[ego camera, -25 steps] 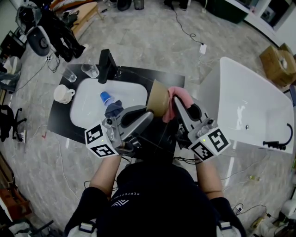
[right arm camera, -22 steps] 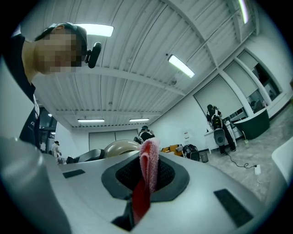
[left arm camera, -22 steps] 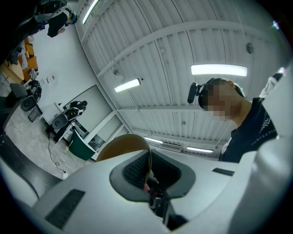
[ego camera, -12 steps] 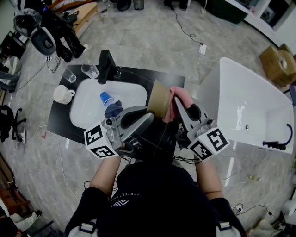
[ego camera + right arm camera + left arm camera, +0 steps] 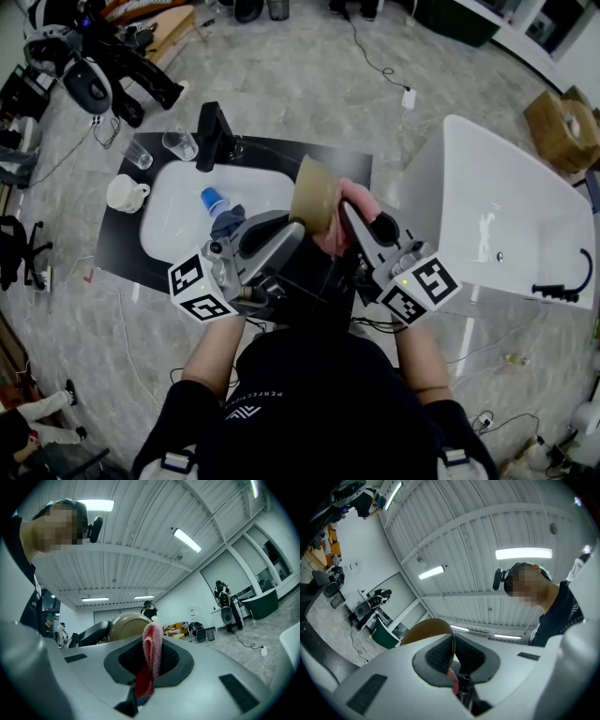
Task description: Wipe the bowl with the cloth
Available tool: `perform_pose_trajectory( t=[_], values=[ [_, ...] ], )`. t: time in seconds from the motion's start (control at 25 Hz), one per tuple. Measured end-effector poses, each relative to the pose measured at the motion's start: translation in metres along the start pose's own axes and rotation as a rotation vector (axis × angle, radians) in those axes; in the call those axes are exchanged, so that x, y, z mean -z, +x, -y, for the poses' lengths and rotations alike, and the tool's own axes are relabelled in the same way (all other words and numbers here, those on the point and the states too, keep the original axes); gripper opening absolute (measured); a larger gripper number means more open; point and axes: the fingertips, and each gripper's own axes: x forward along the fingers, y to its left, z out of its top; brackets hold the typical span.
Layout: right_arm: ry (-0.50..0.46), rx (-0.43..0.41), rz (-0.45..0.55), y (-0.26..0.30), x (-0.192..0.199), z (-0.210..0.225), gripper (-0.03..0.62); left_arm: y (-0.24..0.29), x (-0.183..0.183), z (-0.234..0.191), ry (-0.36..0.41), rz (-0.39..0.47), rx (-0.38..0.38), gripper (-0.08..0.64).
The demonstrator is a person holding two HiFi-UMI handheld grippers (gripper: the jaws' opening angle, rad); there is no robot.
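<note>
In the head view a tan bowl (image 5: 312,194) is held up on its side over the black counter. My left gripper (image 5: 294,227) is shut on the bowl's rim, and in the left gripper view that thin rim (image 5: 427,627) runs between the pads. My right gripper (image 5: 348,210) is shut on a pink cloth (image 5: 339,217) that lies against the bowl's right side. In the right gripper view the cloth (image 5: 152,649) stands folded between the pads, with the bowl (image 5: 126,624) just behind it to the left. The bowl's inside is hidden.
A white sink (image 5: 174,223) set in a black counter (image 5: 120,251) holds a blue cup (image 5: 215,199) and a dark rag (image 5: 230,221). A black faucet (image 5: 214,134), two glasses (image 5: 181,142) and a white mug (image 5: 127,190) stand around it. At right lies a white bathtub (image 5: 506,216).
The right gripper and cloth have drawn closer in to the bowl, so less pink shows beside it. Both grips are unchanged.
</note>
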Motion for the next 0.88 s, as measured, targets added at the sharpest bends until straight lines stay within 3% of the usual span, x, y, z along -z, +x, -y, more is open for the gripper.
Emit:
perform_pose_trajectory(
  t=[0.44,0.88],
  values=[
    [0.007,-0.123,-0.035,0.0,0.006,-0.028,0.046,-0.003,-0.005,-0.011,0.014,0.019,-0.068,0.021],
    [0.016,-0.155,-0.02,-0.002,0.001,-0.034,0.046,-0.005,0.003,-0.025,0.074,-0.042,-0.153,0.021]
  ],
)
